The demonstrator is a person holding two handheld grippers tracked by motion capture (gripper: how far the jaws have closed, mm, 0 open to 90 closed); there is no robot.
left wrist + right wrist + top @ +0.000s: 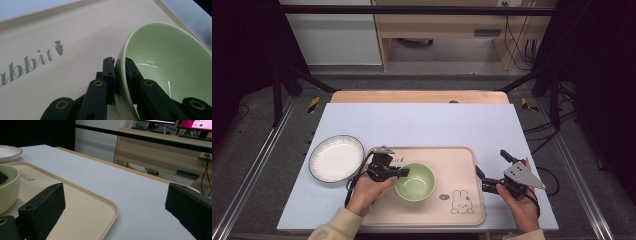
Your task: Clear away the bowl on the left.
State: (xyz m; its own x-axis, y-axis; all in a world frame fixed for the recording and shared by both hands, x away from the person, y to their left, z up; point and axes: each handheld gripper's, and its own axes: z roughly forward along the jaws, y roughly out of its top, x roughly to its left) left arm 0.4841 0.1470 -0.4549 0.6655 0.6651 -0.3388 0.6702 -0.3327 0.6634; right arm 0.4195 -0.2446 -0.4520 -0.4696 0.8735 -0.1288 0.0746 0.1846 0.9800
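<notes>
left gripper (404, 173): clamped on green bowl (414, 182) rim, held level from the left | bowl: seated on tray (464, 165) | right gripper (490, 169): jaws spread wide, held beside tray's right edge

Glossy glaze on the green bowl (172, 60), catching bright streaks of light, smooth inside and out. Clamped on its rim, the left claw (120, 65) looks like matt black plastic with small brass-coloured rivets. The beige tray (462, 165) under it shows a dull, smooth plastic-like finish with grey print. At the left, the white plate (335, 158) gleams like glazed ceramic. The worktop (422, 125) wears a matt, pale blue sheet; bare wood shows along its far edge.
</notes>
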